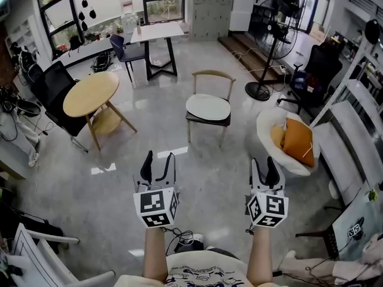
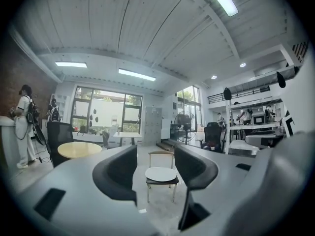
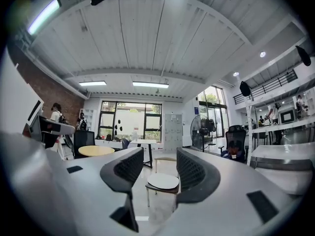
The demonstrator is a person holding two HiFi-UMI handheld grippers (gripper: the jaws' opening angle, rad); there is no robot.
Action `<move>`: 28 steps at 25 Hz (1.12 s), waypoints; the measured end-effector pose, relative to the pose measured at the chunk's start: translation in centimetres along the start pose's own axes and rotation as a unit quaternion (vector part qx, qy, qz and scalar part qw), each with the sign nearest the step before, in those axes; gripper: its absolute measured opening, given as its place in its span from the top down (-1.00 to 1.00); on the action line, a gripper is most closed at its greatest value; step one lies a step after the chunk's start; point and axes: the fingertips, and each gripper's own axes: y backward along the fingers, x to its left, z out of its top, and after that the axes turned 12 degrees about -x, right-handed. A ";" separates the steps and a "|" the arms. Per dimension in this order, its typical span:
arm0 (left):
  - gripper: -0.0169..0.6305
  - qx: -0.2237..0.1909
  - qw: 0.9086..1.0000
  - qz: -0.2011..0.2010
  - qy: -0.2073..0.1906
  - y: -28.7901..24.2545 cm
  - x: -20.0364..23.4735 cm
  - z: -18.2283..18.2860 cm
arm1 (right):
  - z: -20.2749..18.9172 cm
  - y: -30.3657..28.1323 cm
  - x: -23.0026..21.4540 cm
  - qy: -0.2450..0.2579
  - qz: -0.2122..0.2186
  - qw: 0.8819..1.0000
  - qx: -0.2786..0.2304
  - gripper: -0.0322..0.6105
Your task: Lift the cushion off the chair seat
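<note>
A round white cushion point(image 1: 207, 106) lies on the seat of a wooden chair point(image 1: 213, 75) on the grey floor, some way ahead of me. My left gripper point(image 1: 158, 160) and right gripper point(image 1: 263, 160) are held side by side, pointing level towards the chair and well short of it. Both are open with nothing between the jaws. In the left gripper view the cushion point(image 2: 160, 173) shows in the gap of the left gripper point(image 2: 155, 156). The right gripper view has the cushion point(image 3: 163, 181) low in the gap of the right gripper point(image 3: 160, 168).
A round wooden table point(image 1: 91, 93) and a black office chair point(image 1: 54, 82) stand to the left. A white tub chair with an orange pillow point(image 1: 297, 139) is at the right, a standing fan point(image 1: 272, 46) behind it. Cables point(image 1: 182, 238) lie on the floor near my feet.
</note>
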 end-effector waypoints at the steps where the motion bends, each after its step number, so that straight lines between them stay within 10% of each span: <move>1: 0.21 -0.003 1.000 -0.001 0.002 -0.4 0.4 -0.2 | -0.3 -0.4 0.3 0.000 0.000 1.000 0.000 0.23; 16: 0.16 0.026 1.000 0.001 0.005 -8.2 3.7 -4.4 | -4.4 -8.7 1.2 0.002 0.004 1.000 0.021 0.16; 28: 0.16 0.042 0.999 0.026 -0.004 -24.9 4.0 -8.1 | -9.6 -26.8 -3.4 -0.011 0.024 0.999 0.032 0.16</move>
